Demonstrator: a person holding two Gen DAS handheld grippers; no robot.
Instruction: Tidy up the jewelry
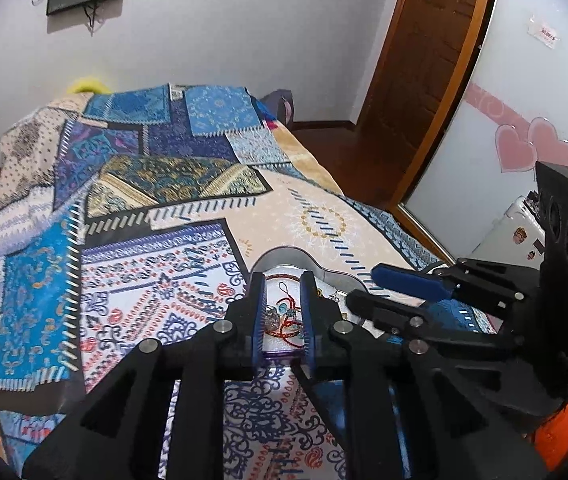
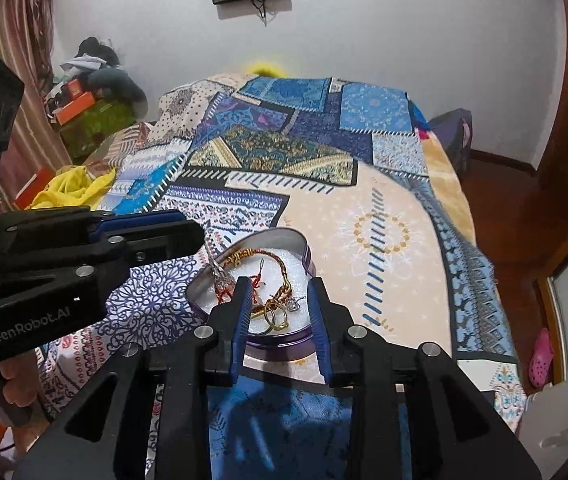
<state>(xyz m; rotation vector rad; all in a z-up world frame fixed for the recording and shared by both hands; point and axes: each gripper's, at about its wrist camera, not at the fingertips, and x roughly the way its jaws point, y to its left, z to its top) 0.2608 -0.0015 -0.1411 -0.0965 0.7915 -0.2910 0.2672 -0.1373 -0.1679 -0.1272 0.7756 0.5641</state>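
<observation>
A heart-shaped purple tin with a white lining lies on the patterned bedspread. It holds a braided gold and red bracelet, gold rings, a silver pendant and a small silver charm. My right gripper is open and empty, hovering over the tin's near edge. My left gripper is open and empty above the tin, with red cord jewelry between its fingers. Each gripper shows in the other's view, the right and the left.
The bedspread covers a bed that drops off to a wooden floor on the right. Yellow cloth and boxes lie at the left. A brown door and a mirrored wardrobe stand at the right.
</observation>
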